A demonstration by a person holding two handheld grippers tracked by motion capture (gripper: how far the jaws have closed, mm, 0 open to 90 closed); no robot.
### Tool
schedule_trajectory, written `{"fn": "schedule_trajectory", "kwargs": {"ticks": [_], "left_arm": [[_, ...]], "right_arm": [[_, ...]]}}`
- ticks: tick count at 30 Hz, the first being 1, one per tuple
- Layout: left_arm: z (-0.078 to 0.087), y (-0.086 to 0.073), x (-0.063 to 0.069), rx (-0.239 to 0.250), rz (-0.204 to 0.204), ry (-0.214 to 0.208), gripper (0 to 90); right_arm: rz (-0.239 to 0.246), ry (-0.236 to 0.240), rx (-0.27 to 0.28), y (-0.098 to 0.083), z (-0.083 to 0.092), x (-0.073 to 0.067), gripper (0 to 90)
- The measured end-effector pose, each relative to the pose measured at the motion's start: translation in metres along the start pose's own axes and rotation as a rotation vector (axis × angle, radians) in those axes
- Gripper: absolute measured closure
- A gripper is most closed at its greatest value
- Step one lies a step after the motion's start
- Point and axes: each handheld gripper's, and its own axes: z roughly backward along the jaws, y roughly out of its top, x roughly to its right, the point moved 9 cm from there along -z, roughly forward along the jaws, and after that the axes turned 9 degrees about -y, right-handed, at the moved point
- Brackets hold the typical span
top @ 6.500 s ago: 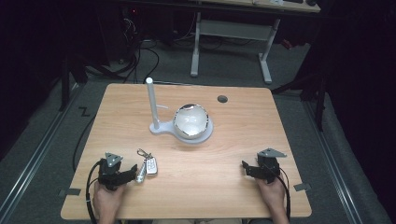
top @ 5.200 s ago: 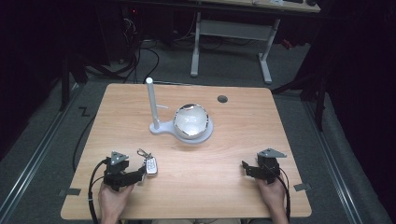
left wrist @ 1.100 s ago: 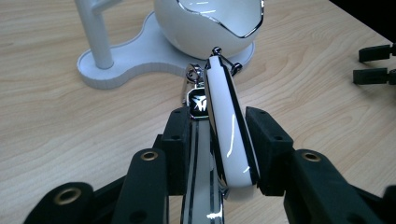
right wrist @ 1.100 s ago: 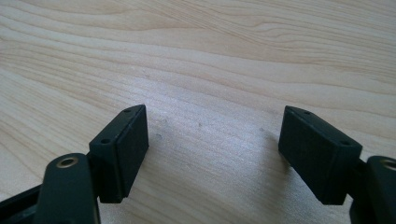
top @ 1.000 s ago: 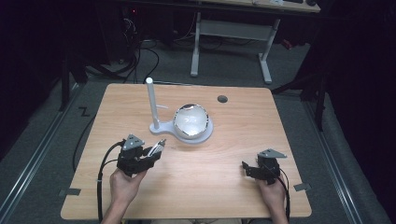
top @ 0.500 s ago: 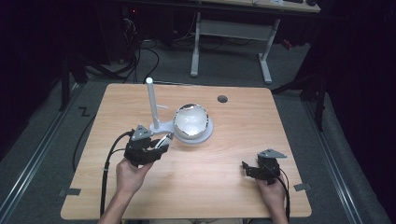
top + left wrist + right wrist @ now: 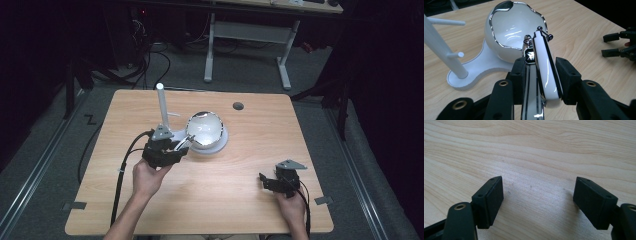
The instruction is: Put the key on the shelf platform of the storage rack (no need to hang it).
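Note:
My left gripper (image 7: 176, 148) is shut on a white and chrome key fob (image 7: 546, 68), which sticks out forward between its pads, with a second chrome-edged piece alongside it. The fob's tip (image 7: 186, 141) hangs just short of the rim of a white bowl (image 7: 206, 128) with a chrome edge. In the left gripper view the bowl (image 7: 511, 27) sits straight ahead on a white base with an upright post (image 7: 439, 47) and pegs. My right gripper (image 7: 266, 181) rests on the table at the front right, its jaws open over bare wood (image 7: 537, 200).
The white post (image 7: 161, 106) stands just left of the bowl on the wooden table (image 7: 250, 150). A dark round grommet (image 7: 238, 106) sits near the far edge. A black cable (image 7: 125, 165) trails from the left gripper. A grey desk frame stands beyond the table.
The fob lay on the table at the front left; my left gripper took hold of it, lifted it and carried it forward and right to the bowl. The right gripper stayed put.

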Motion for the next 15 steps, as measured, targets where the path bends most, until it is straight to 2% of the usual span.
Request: {"fn": "schedule_trajectory", "kwargs": {"ticks": [5, 15], "left_arm": [[-0.005, 0.01, 0.002, 0.009, -0.008, -0.015, 62.5], [-0.02, 0.026, 0.0, -0.025, -0.034, -0.019, 62.5]], "right_arm": [[-0.001, 0.0, -0.001, 0.0, 0.0, 0.0, 24.6], [-0.001, -0.001, -0.001, 0.0, 0.0, 0.0, 24.6]]}}
